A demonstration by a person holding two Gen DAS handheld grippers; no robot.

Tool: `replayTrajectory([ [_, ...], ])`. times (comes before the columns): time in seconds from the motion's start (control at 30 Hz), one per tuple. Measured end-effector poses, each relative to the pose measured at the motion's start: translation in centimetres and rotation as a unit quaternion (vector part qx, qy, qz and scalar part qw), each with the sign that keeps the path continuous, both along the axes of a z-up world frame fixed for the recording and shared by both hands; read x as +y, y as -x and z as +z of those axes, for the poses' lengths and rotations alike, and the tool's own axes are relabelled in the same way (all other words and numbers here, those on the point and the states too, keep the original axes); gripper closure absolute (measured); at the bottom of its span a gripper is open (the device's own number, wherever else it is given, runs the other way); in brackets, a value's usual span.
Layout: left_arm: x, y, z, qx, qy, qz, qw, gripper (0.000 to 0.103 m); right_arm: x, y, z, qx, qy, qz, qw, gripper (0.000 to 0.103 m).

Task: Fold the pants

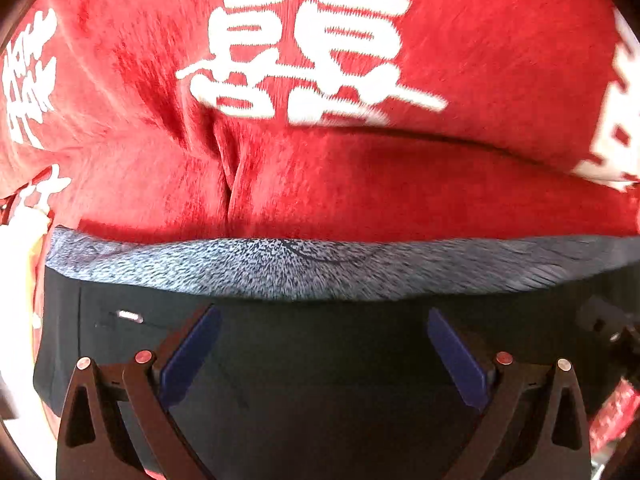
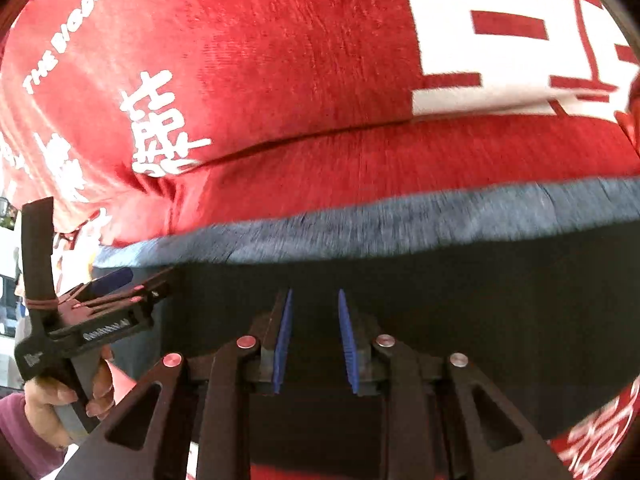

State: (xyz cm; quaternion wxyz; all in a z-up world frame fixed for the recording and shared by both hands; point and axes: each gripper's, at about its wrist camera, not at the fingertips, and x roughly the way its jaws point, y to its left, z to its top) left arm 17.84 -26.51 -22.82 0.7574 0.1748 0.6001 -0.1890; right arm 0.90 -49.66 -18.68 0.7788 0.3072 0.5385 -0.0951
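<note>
Blue-padded left tool [image 1: 324, 354]: jaws wide, nothing between. Right tool [image 2: 314, 340]: jaws narrow, small gap, pads pressing on nothing that shows. Both point steeply down at dark pants [image 1: 320, 360] directly under fingertips. Grey waistband [image 1: 320, 268] just ahead, running side to side across both views. Beyond it, red cloth with white lettering [image 1: 500, 60]. Left tool seems nearer pants' left edge; grey edge looks like next grab.

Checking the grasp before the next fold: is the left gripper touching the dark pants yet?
Cannot tell. In the left wrist view the left gripper stands open over the pants, nothing between its pads; looking straight down, neither contact nor a gap shows.
</note>
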Motion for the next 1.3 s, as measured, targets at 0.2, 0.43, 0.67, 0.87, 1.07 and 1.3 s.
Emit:
replayTrajectory([
  [0.2,1.2,-1.0,-1.5,0.023,0.038,0.028,0.9986,0.000,-3.8,-1.1,-1.6,0.011,0.032,-0.032,0.999,0.077],
  [0.43,0.5,-0.2,0.7,0.013,0.009,0.014,0.9998,0.000,-6.4,1.2,0.6,0.025,0.015,-0.086,0.996,0.057],
  [0.67,0.8,6.4,1.7,0.055,0.008,-0.014,0.9984,0.000,-2.0,6.3,2.4,0.043,-0.001,-0.064,0.997,0.045],
  [0.87,1.7,8.9,-0.1,0.083,0.000,0.016,0.9964,0.000,-0.3,9.8,1.3,0.041,-0.014,-0.085,0.995,0.045],
  [1.07,1.3,9.0,0.2,0.078,-0.021,0.012,0.9967,0.000,-0.7,10.3,1.4,0.034,-0.044,-0.101,0.993,0.043],
  [1.3,0.4,9.6,0.5,0.067,-0.034,0.020,0.9970,0.000,-0.9,10.9,1.2,0.030,-0.064,-0.095,0.993,0.043],
])
